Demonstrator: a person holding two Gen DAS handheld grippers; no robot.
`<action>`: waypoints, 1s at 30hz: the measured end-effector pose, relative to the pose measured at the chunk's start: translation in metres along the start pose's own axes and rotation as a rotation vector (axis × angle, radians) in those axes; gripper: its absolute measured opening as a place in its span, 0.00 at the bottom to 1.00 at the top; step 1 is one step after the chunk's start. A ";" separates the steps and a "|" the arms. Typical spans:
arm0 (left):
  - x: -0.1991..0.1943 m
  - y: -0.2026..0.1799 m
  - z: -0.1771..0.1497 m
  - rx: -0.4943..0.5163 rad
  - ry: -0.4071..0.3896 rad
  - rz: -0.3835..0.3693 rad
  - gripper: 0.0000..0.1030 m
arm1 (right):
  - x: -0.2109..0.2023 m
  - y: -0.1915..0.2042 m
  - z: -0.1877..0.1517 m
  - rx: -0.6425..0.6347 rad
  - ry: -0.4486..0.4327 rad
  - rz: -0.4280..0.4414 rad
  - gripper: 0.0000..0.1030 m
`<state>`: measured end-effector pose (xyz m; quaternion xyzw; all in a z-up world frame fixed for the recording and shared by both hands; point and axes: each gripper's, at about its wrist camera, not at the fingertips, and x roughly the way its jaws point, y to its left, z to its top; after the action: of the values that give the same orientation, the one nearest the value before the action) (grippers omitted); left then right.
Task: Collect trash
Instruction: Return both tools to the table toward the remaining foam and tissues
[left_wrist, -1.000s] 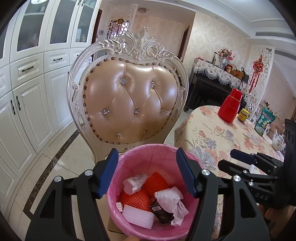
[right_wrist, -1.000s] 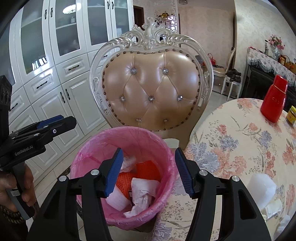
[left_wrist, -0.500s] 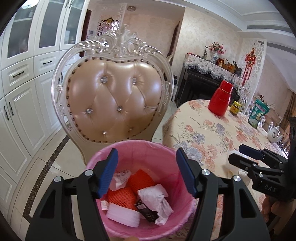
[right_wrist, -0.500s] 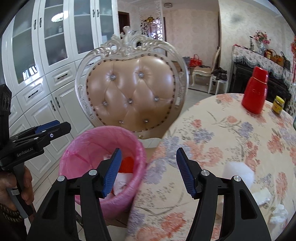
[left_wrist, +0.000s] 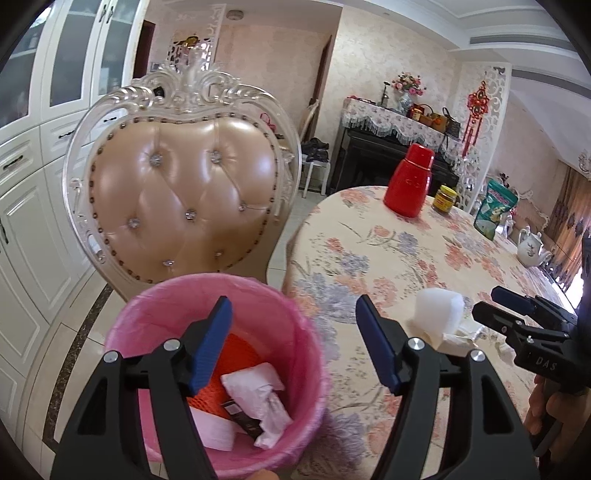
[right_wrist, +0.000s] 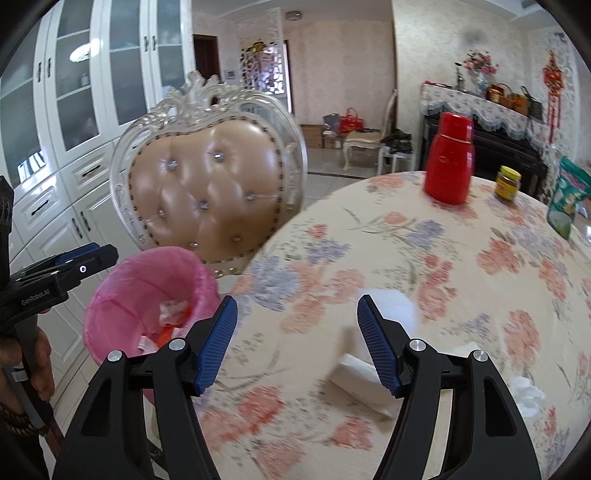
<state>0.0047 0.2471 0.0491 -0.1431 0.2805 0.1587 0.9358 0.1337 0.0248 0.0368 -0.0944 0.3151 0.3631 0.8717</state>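
A pink-lined trash bin stands beside the floral table and holds orange netting, crumpled paper and white foam. My left gripper hangs over the bin's right rim, jaws opening with nothing between them. My right gripper is above the table's near edge, jaws also opening and empty. On the table lie a white foam piece, a flat white wrapper and crumpled tissue. The foam sits just beyond my right gripper's right finger.
A tufted beige chair stands behind the bin. A red flask, a yellow-lidded jar, a green bag and a teapot stand at the table's far side. White cabinets line the left wall.
Both grippers have swung right, away from above the bin toward the table. Their jaws stand a little wider. The white foam and wrapper have come close to my right gripper.
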 end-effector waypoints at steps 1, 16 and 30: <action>0.001 -0.004 0.000 0.004 0.001 -0.004 0.66 | -0.002 -0.006 -0.002 0.006 -0.001 -0.008 0.64; 0.016 -0.071 -0.009 0.067 0.029 -0.051 0.70 | -0.033 -0.094 -0.025 0.096 -0.028 -0.114 0.69; 0.043 -0.135 -0.019 0.128 0.080 -0.103 0.76 | -0.042 -0.163 -0.045 0.170 -0.031 -0.205 0.74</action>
<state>0.0808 0.1271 0.0339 -0.1036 0.3194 0.0865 0.9380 0.2023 -0.1341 0.0171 -0.0464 0.3198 0.2455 0.9139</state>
